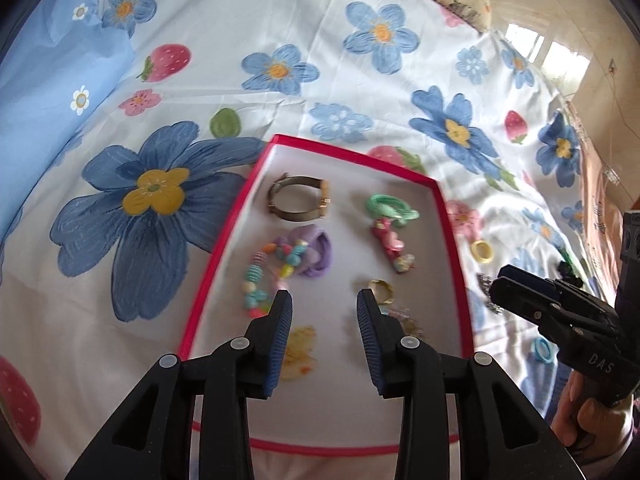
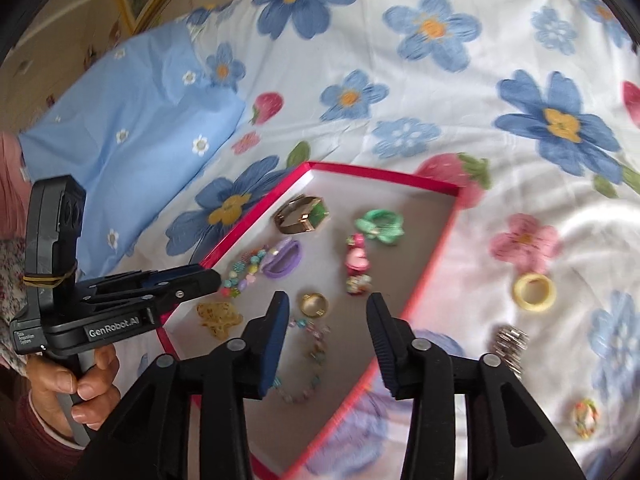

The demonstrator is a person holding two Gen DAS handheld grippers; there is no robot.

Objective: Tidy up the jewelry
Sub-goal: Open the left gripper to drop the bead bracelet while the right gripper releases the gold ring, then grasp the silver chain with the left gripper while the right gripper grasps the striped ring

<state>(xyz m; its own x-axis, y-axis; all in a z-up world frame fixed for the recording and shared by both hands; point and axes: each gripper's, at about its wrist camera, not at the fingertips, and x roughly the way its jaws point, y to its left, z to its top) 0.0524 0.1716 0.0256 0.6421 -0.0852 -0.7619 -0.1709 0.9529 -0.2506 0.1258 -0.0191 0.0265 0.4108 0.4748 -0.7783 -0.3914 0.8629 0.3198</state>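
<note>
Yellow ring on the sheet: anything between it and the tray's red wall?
No. Right wrist view shows only bare bedsheet between yellow ring and tray.

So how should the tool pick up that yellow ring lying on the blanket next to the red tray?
Best guess: pinch the band of the yellow ring across one side, one finger in the hole and one outside. It lies flat on the bedspread, hole facing up, so come straight down from above. The right tool is open and looks nearest, just past the tray's red rim.

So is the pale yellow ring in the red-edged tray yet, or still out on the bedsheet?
Out. The pale yellow ring lies on the floral bedsheet, outside the right edge of the red-edged tray. Neither gripper holds it.
</note>
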